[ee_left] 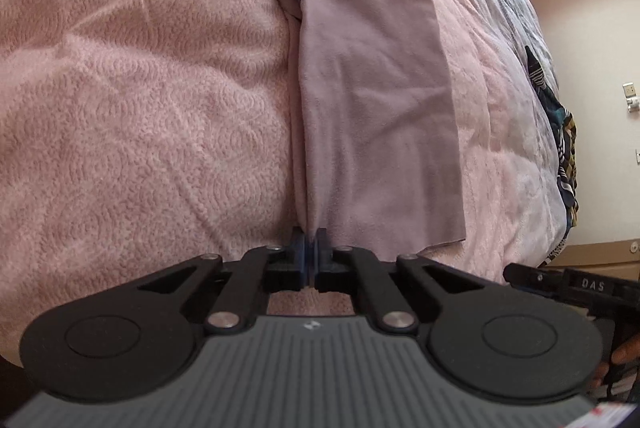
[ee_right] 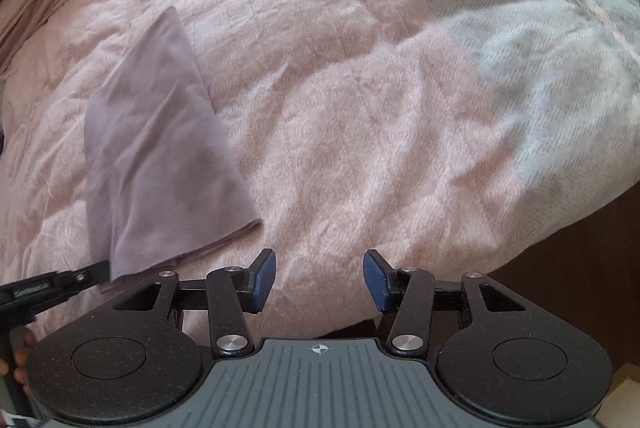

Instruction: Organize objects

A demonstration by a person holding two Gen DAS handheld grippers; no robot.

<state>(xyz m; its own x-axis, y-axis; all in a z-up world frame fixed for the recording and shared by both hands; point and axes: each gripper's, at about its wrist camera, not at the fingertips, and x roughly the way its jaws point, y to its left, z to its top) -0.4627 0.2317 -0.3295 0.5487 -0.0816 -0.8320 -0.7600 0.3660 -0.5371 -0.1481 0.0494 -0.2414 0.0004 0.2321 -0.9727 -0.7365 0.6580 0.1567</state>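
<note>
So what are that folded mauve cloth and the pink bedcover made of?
The cloth looks like a soft, matte knit or brushed fabric: smooth, limp, with gentle creases. The left tool pinches its near edge. The bedcover seems a plush quilted fleece, with a fuzzy swirl-embossed nap. The exact fibres can't be told.

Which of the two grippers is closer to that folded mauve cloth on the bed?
Left. The left gripper is shut on the near edge of the mauve cloth. The right gripper is open over the pink blanket, off the cloth's right side, not touching.
</note>
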